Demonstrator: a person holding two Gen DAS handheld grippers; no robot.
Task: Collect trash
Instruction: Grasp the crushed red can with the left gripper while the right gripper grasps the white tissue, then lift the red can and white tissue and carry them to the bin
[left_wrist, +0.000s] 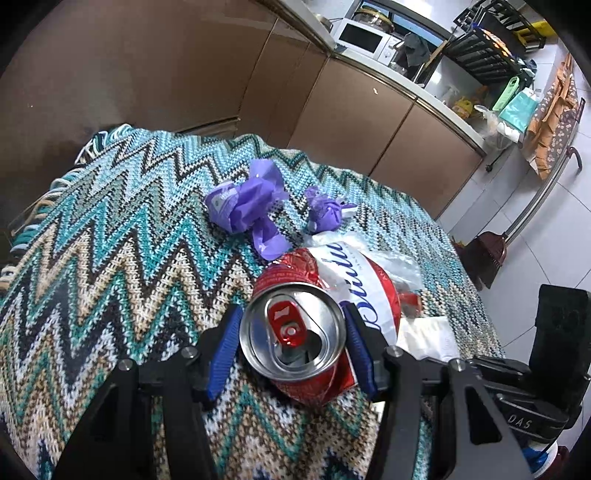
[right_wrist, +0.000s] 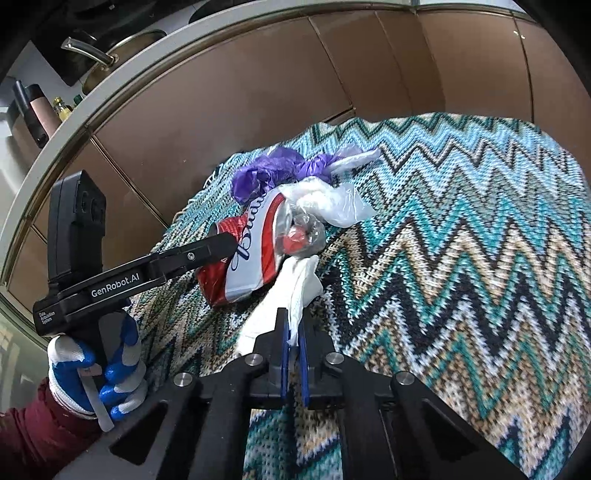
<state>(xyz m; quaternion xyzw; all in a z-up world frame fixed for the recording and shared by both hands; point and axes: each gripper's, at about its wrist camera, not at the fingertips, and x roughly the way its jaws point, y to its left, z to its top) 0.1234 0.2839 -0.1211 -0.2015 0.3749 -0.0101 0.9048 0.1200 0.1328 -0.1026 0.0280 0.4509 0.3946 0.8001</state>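
Crushed red-and-white can (left_wrist: 317, 314) sits clamped in the left hand-held gripper (left_wrist: 291, 339): blue ribbed pads (left_wrist: 221, 354) spread to can width, one pressing each side just under the silver lid, red pull-tab facing the camera. Can body dented, thin aluminium, glossy print. It's at the near edge of the surface, bottom end against a crumpled clear plastic bag (right_wrist: 332, 201).

Right hand-held gripper (right_wrist: 291, 354): pads nearly together, pinched on a corner of a white paper napkin (right_wrist: 295, 288), soft and creased, lying just beside the can.

Behind the can, two scrunched purple wrappers (left_wrist: 247, 203), thin shiny film, one larger, one smaller, close together.

Surface is covered by a knitted zigzag cloth (left_wrist: 110, 258), teal, cream, black and brown, coarse weave.

Left-side hand (right_wrist: 96, 373) in a white-and-blue coated glove grips the black handle; maroon sleeve.

Brown glossy cabinet fronts (left_wrist: 351, 110) behind, white microwave (left_wrist: 365, 37) on the counter above.
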